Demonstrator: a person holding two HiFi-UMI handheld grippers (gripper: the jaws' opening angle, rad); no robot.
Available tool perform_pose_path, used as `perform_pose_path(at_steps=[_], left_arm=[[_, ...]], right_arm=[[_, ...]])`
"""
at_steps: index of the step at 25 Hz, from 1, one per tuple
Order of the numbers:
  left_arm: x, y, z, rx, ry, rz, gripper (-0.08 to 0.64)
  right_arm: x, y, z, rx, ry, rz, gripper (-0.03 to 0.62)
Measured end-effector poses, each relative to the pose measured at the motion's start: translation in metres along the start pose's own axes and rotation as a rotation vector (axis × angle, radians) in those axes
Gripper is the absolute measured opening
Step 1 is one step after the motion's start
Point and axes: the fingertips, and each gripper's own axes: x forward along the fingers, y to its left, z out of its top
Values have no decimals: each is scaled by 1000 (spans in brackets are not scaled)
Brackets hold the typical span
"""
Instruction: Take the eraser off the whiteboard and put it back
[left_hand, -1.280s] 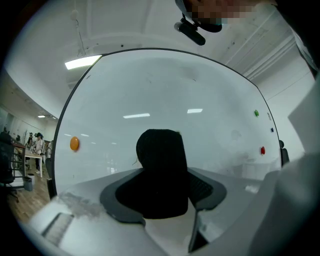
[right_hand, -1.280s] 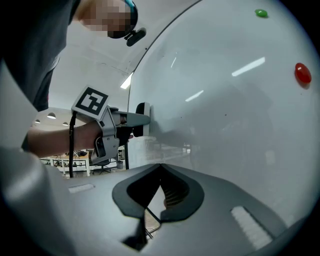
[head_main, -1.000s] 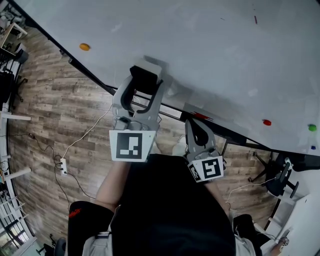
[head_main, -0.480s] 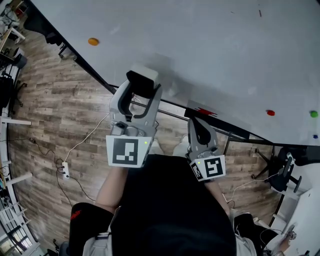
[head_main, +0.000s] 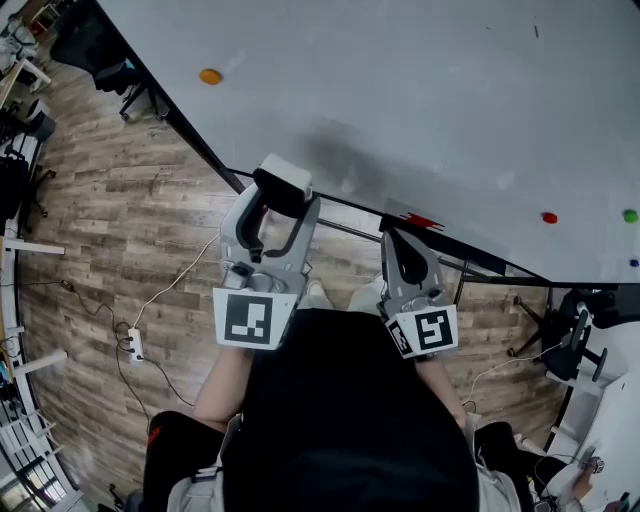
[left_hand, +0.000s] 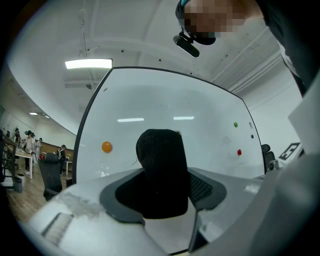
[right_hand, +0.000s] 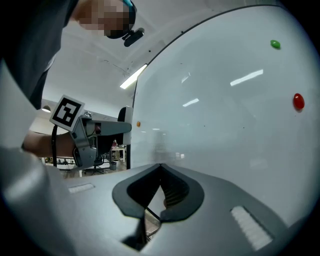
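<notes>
Left claw (head_main: 284, 192) pinches the eraser (left_hand: 161, 170), right claw (head_main: 398, 240) pressed together; I'd seat it flat on the board (head_main: 420, 90) before releasing.

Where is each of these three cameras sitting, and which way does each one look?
Head view: on the person's head, looking steeply down at whiteboard and floor; shows torso, left gripper, right gripper.
Left gripper view: on the left gripper, facing the whiteboard; its jaws grip the eraser.
Right gripper view: on the right gripper, facing the whiteboard; jaws together, left gripper at left.
Shared: all three show the red magnet.
</notes>
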Motion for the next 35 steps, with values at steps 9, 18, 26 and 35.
perform_pose_path(at_steps=[9, 18, 26, 35], left_arm=[[-32, 16, -27, 2, 0, 29, 249], [-68, 29, -44, 26, 14, 79, 249], [-85, 32, -48, 32, 32, 126, 249], [-78, 21, -46, 46, 32, 102, 250]], right_arm=[[14, 10, 9, -16, -21, 27, 3], [23, 24, 13, -16, -29, 71, 3], [25, 36, 15, -16, -33, 114, 3], [14, 30, 10, -12, -23, 88, 3]])
